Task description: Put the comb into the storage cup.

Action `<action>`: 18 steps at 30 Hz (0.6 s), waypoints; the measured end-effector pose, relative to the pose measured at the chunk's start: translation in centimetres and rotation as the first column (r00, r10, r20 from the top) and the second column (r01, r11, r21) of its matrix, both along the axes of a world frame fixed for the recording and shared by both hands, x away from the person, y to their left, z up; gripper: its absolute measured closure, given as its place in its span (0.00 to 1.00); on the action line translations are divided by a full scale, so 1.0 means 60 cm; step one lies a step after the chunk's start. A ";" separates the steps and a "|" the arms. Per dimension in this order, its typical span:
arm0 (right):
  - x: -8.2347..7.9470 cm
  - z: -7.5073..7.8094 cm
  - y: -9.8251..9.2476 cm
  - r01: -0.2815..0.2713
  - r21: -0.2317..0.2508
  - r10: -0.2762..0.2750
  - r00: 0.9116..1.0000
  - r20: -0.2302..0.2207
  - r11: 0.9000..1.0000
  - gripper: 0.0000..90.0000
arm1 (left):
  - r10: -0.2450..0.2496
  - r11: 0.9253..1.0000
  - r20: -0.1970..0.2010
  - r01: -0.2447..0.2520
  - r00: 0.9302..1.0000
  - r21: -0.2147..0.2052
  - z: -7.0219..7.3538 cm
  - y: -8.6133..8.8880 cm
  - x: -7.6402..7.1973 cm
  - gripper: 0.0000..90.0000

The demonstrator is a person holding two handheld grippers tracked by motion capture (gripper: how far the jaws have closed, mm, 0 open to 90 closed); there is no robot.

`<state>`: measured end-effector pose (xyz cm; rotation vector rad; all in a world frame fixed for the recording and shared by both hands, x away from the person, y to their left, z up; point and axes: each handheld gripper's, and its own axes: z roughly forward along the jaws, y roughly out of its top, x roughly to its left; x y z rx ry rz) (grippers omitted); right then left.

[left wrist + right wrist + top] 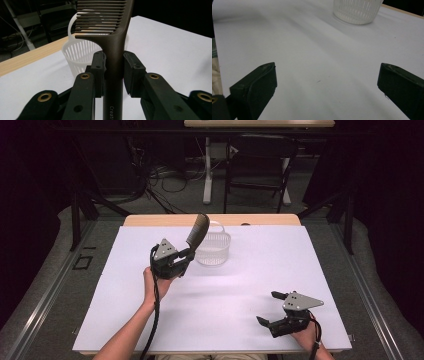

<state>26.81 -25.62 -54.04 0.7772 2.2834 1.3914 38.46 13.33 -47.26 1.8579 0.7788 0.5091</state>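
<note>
A: From the high view, where's the comb (197, 231)?

B: In the left gripper (186, 256), pinched by its handle, teeth end standing up and leaning beyond the gripper toward the white basket (213, 249), which sits just past the tips. I'd say it's held by the handle so the long end can go in first.

A: And the right gripper (272, 309)?

B: Spread, nothing in it, low over the desk (250, 270) nearer the person; it looks parked out of the way.

A: The left gripper view?

B: Both pads press the brown comb's handle (113, 75) from either side; the teeth rise above, the basket (80, 56) directly behind them.

A: The right gripper view?

B: Jaws wide apart over bare white desk (317, 75), the basket (357, 11) well ahead.
</note>
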 end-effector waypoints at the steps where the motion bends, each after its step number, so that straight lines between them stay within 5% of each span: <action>1: 0.000 0.000 0.000 0.001 0.000 -0.001 1.000 -0.001 1.000 0.02 | 0.002 1.000 0.004 -0.002 1.000 -0.006 0.002 -0.001 0.000 0.80; 18: 0.000 0.001 -0.002 0.006 0.000 -0.006 1.000 0.002 1.000 0.02 | 0.004 1.000 0.023 -0.004 1.000 -0.024 0.034 -0.012 0.018 0.80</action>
